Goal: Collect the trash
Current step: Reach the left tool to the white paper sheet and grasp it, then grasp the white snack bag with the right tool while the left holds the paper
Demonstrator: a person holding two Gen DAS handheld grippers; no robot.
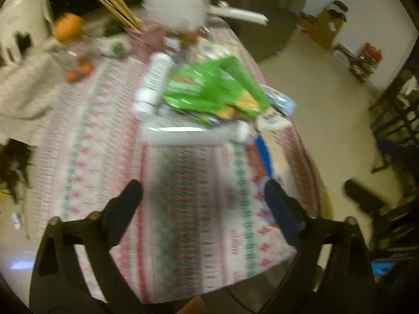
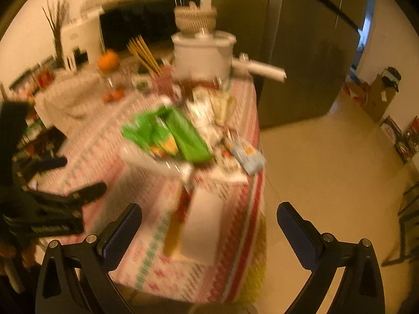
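A pile of trash lies on the patterned tablecloth [image 1: 183,183]: a green wrapper [image 1: 214,89], a white tube [image 1: 193,133], white bottles [image 1: 154,78], a light blue packet [image 1: 282,102] and a flat white box [image 1: 272,151]. My left gripper [image 1: 204,204] is open and empty over the near part of the table, short of the pile. In the right wrist view the green wrapper [image 2: 170,136] and flat white box [image 2: 201,222] lie ahead. My right gripper [image 2: 209,225] is open and empty above the box at the table's right edge. The left gripper [image 2: 76,178] shows at the left.
A white pot with a long handle [image 1: 178,2], chopsticks in a cup [image 1: 117,7], an orange [image 1: 68,27] and a white cloth [image 1: 23,91] stand at the table's far side. A dark fridge [image 2: 301,52], boxes [image 2: 377,96] and beige floor [image 2: 327,183] lie right.
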